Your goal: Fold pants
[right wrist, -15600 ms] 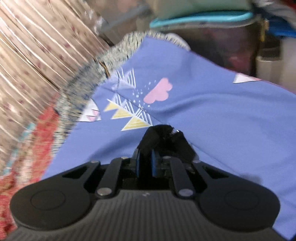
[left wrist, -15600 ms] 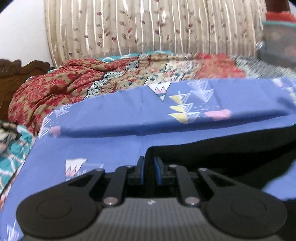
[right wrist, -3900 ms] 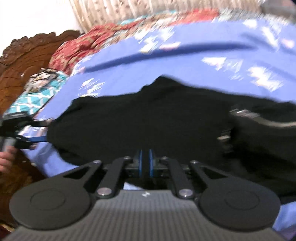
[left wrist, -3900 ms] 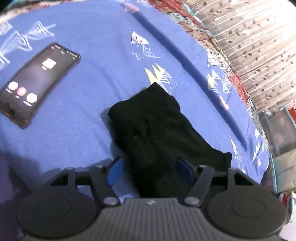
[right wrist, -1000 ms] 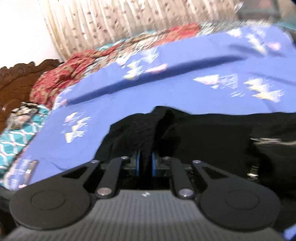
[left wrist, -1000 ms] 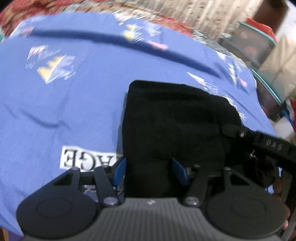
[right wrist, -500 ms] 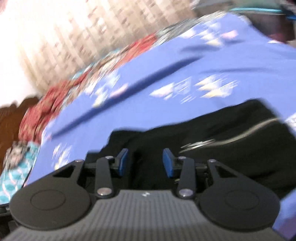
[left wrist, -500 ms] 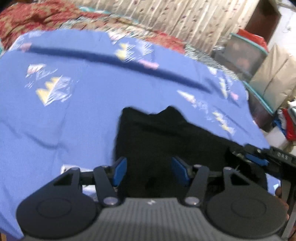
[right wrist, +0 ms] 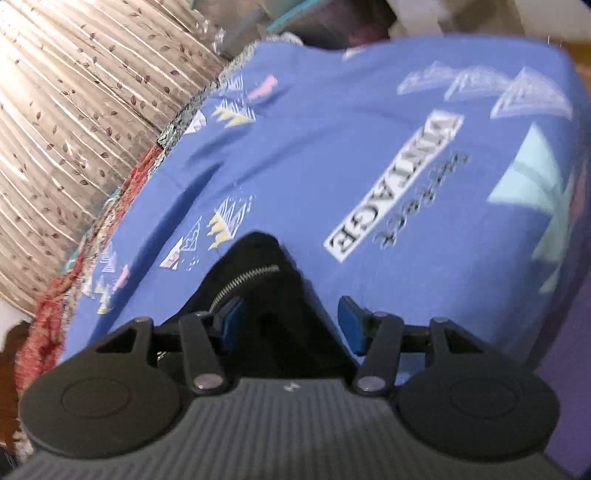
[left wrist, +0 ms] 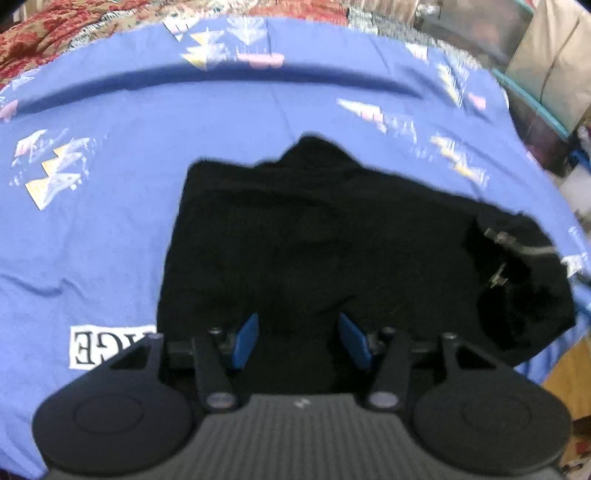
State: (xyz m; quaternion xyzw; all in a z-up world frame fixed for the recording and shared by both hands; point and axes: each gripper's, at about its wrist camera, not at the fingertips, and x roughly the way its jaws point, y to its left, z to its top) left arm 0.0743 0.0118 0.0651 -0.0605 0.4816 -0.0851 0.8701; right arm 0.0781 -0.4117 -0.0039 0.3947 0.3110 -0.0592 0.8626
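Right now both tools are released, and the black pants [left wrist: 314, 240] lie as a folded bundle on the blue bedsheet [left wrist: 110, 240], filling the middle and right of the left wrist view. The left gripper [left wrist: 301, 341] hangs over the near edge of the bundle, low in the frame, its blue pads [left wrist: 245, 341] spread wide with only dark cloth showing between them; I see nothing pinched. In the right wrist view the right gripper [right wrist: 291, 325] is likewise spread, and a peaked corner of the pants [right wrist: 258, 280] with a silver zipper [right wrist: 243, 282] pokes up between the pads at the lower centre, seemingly loose rather than held.

The white "VINTAGE" label [right wrist: 391, 188] printed on the sheet sits to the right of centre there, and a pale leaf-print curtain [right wrist: 74, 110] fills the upper left. Red patterned bedding [left wrist: 55, 29] runs along the top left of the left wrist view.

To my eye a fold has just been laid and let go. The bundle is fairly compact but ragged: a lump rises at its far edge, and its right end, by the edge of the bed, looks bunched around the hardware. I'd judge the next move calls for either smoothing those spots flat or taking hold of one end for a last fold across.
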